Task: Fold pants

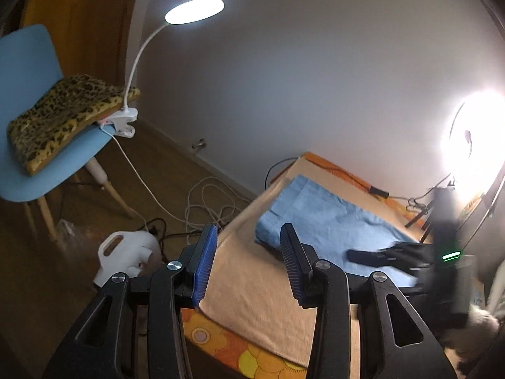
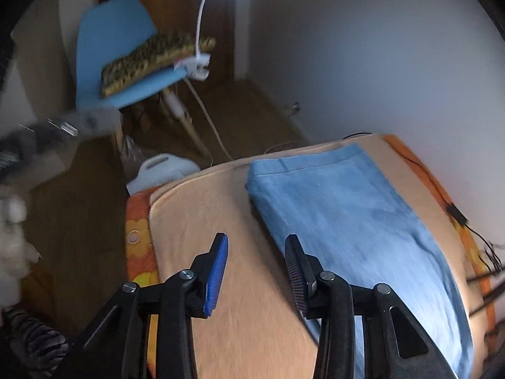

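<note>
Light blue pants (image 2: 347,214) lie folded into a long strip on a beige towel (image 2: 240,284) spread over the table. In the left wrist view the same pants (image 1: 322,214) lie ahead and to the right. My left gripper (image 1: 249,255) is open over the towel's near left edge, with nothing between its blue-padded fingers. My right gripper (image 2: 255,268) is open too and empty, held above the towel just beside the pants' left edge. In the left wrist view the right gripper (image 1: 363,255) shows as a dark blur over the near end of the pants.
A blue chair (image 1: 28,72) with a leopard-print cushion (image 1: 63,117) and a clip-on lamp (image 1: 194,9) stands on the floor to the left. A white jug (image 1: 126,252) and cables lie by the table. A bright ring light (image 1: 476,145) stands at the far right. An orange flowered cover (image 1: 240,353) edges the towel.
</note>
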Motion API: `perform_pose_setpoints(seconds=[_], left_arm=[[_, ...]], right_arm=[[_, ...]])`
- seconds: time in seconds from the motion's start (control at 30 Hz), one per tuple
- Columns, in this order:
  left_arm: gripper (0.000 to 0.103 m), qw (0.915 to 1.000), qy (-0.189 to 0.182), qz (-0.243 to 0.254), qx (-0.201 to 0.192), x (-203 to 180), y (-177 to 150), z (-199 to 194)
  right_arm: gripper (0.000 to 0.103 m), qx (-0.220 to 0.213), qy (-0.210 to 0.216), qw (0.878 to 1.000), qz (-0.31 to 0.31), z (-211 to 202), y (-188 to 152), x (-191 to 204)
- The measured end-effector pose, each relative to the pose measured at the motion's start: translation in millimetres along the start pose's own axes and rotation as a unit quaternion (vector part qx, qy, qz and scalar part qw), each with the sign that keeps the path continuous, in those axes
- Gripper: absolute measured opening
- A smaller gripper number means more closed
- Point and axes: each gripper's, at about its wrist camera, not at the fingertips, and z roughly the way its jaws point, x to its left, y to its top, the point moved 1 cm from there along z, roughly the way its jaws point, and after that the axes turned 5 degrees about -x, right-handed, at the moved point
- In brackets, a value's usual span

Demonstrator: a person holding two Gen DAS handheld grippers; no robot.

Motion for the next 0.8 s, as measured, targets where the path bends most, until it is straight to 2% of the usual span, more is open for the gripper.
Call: perform_pose_setpoints(seconds=[0.17,0.33,0.4,0.43,0.47,0.5,0.53,0.6,0.63,0.7,0.73,0.8], left_arm=[[0.040,0.9995,-0.005,-0.030,-0.004,13.8,8.4,5.2],[0.040,0.9992,0.014,-0.037,0.001,25.3,9.9,15.9],[0.040,0.9989,0.013,-0.044,-0.003,29.1,11.4,18.0],[0.040,0.9986,0.013,-0.050,-0.006,31.4,12.5,18.2],[0.040,0.9983,0.016,-0.055,-0.008,32.8,13.6,17.7],[0.040,0.9980,0.018,-0.059,-0.012,34.4,14.7,17.6],[0.040,0.9978,0.019,-0.062,-0.014,35.0,15.7,17.6],[0.040,0.9978,0.018,-0.063,-0.012,34.0,15.9,20.1],[0.040,0.9980,0.017,-0.060,-0.010,31.5,15.4,20.9],[0.040,0.9987,0.015,-0.049,-0.003,25.0,13.4,24.5],[0.040,0.9989,0.015,-0.044,0.000,22.9,12.7,26.2],[0.040,0.9992,0.015,-0.037,0.004,19.4,11.7,28.1]], right_arm=[[0.038,0.032,-0.025,0.996,-0.076,58.5,12.5,14.1],[0.042,0.068,-0.065,0.984,-0.152,107.4,11.9,19.2],[0.039,0.082,-0.083,0.980,-0.162,121.7,10.6,13.7],[0.034,0.085,-0.092,0.979,-0.158,126.9,10.9,7.9],[0.023,0.083,-0.090,0.982,-0.144,128.3,13.1,1.3],[0.020,0.079,-0.079,0.987,-0.117,126.9,16.4,-9.2],[0.013,0.072,-0.059,0.992,-0.082,122.2,19.9,-21.7],[0.009,0.057,-0.018,0.998,-0.001,117.2,26.6,-45.0],[0.009,0.046,0.016,0.997,0.065,112.8,27.4,-63.3],[0.009,0.034,0.080,0.982,0.167,108.3,23.7,-91.5],[0.015,0.034,0.100,0.978,0.181,107.1,21.8,-95.6],[0.039,0.041,0.128,0.975,0.179,103.2,20.1,-97.0]])
